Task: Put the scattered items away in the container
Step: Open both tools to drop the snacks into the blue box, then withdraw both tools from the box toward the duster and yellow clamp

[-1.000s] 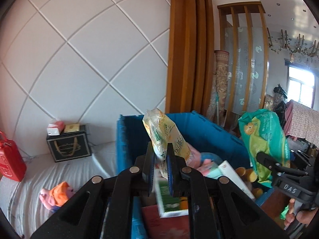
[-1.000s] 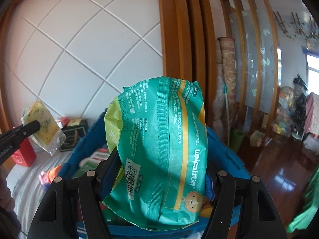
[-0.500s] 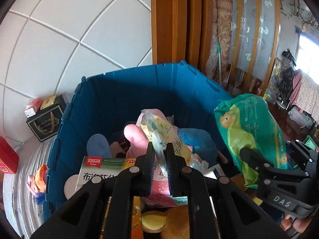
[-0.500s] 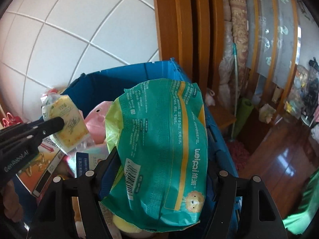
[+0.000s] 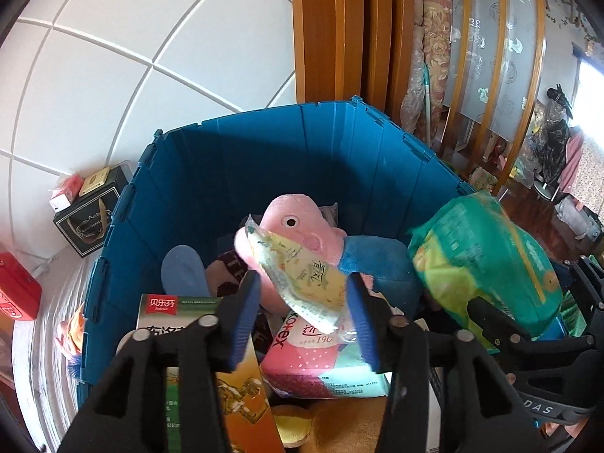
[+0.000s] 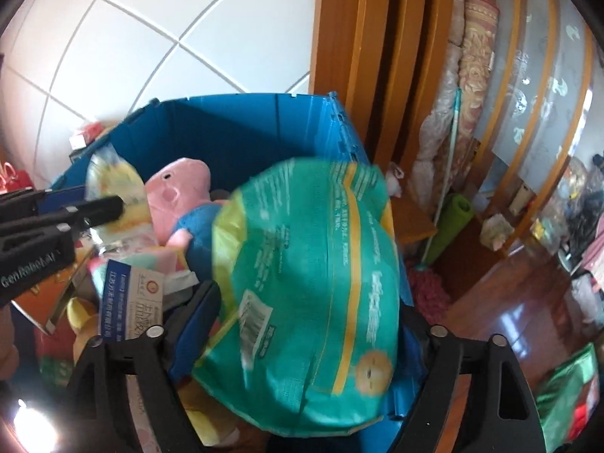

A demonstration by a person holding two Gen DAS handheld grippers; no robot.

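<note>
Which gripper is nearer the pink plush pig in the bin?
Left. The left gripper sits right before the pink plush pig; the right gripper is off to its right.

Behind you: white padded wall [image 5: 132, 56] with diagonal seams; wooden pillar [image 5: 339, 30] beside it; frosted glass partition [image 6: 540, 87] in wooden frames; rolled patterned carpet [image 5: 434, 37] leaning there; glossy reddish wood floor [image 6: 528, 313]; bright window [image 5: 592, 79] at far right.

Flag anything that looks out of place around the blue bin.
A small orange-and-pink plush toy lies outside the blue bin, on the white surface by its left wall, not yet tidied in. Everything else loose sits inside or above the bin.
</note>
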